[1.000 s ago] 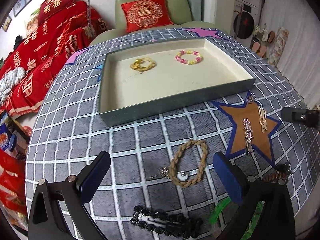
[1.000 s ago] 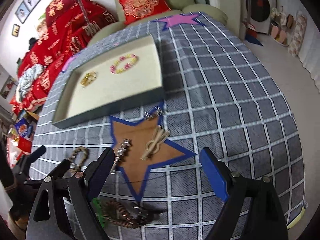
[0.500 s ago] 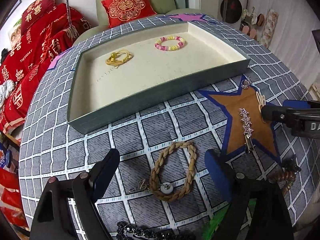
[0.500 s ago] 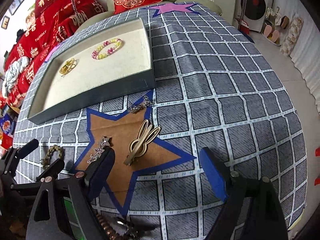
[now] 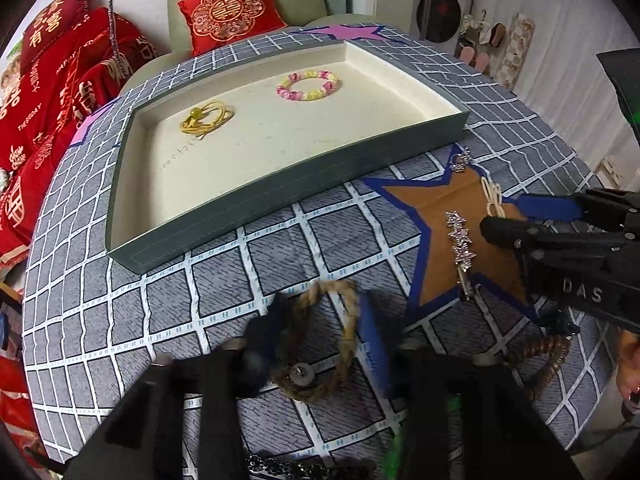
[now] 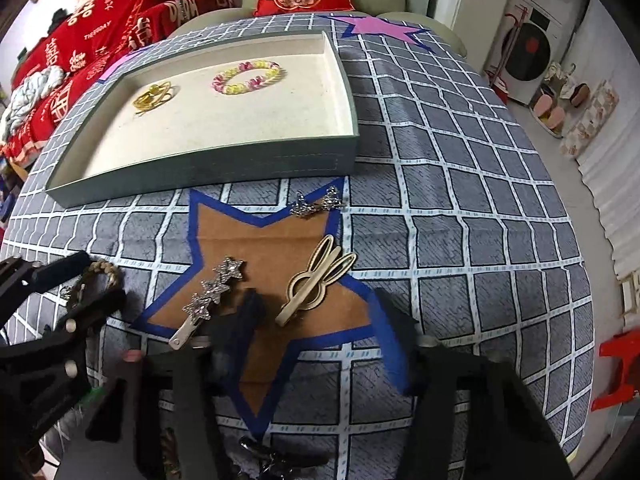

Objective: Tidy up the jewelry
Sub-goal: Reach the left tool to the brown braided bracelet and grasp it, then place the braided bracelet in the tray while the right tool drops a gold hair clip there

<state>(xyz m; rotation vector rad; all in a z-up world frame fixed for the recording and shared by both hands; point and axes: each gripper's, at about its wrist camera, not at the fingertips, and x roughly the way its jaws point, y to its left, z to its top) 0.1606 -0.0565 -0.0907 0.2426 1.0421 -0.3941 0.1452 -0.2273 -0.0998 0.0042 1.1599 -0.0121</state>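
A grey tray (image 5: 280,216) with a cream floor holds a yellow cord bracelet (image 5: 206,120) and a pink-and-yellow bead bracelet (image 5: 308,86). My left gripper (image 5: 320,332) is open, its fingers straddling a braided rope bracelet (image 5: 316,390) on the table. My right gripper (image 6: 316,328) is open, low over the brown star patch (image 6: 260,256), its fingers either side of a cream rabbit-shaped hair clip (image 6: 316,284). A star rhinestone clip (image 6: 212,292) lies just left of it. A small silver clip (image 6: 316,204) sits at the star's top.
A copper bead bracelet (image 5: 548,356) and a dark bead strand (image 5: 296,468) lie near the table's front edge. The checked tablecloth (image 6: 460,184) stretches right of the tray. An armchair with a red cushion (image 5: 228,12) stands behind the table.
Both grippers have moved forward and down and narrowed. The left now straddles the rope bracelet; the right now straddles the rabbit clip.
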